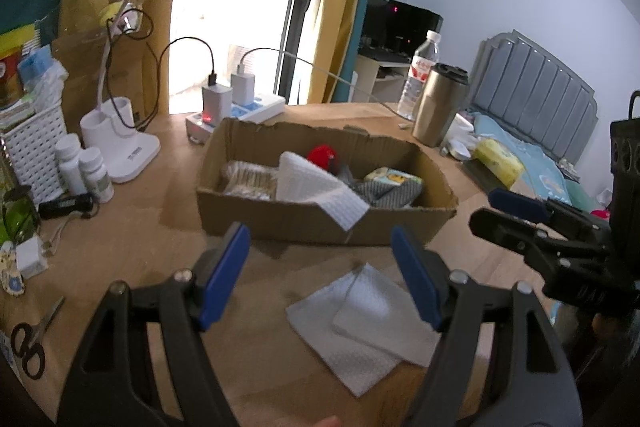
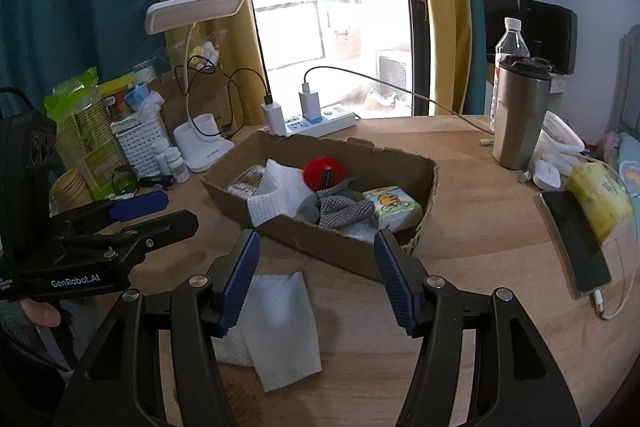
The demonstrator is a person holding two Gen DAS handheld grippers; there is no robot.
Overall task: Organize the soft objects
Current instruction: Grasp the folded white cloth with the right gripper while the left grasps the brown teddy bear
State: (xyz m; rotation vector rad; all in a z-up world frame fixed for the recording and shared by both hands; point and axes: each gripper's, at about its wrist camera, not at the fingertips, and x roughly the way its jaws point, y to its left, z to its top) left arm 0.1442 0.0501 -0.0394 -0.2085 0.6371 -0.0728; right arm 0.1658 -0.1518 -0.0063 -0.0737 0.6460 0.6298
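Left wrist view: left tool (image 1: 320, 279) jaws wide, nothing between blue pads, above white cloth (image 1: 360, 323) lying folded on desk (image 1: 140, 247) at 6 o'clock. Cardboard box (image 1: 320, 223) at centre holds white towel (image 1: 316, 187), red ball (image 1: 324, 155), grey glove (image 1: 384, 193), tissue pack (image 1: 394, 179). Right tool (image 1: 516, 211) at 3 o'clock.

Right wrist view: right tool (image 2: 318, 279) jaws apart, empty; white cloth (image 2: 280, 327) at 7 o'clock, under left pad. Cardboard box (image 2: 332, 247) just beyond fingertips. Left tool (image 2: 160, 211) at 9 o'clock. Steel tumbler (image 2: 520, 115) at 2 o'clock.
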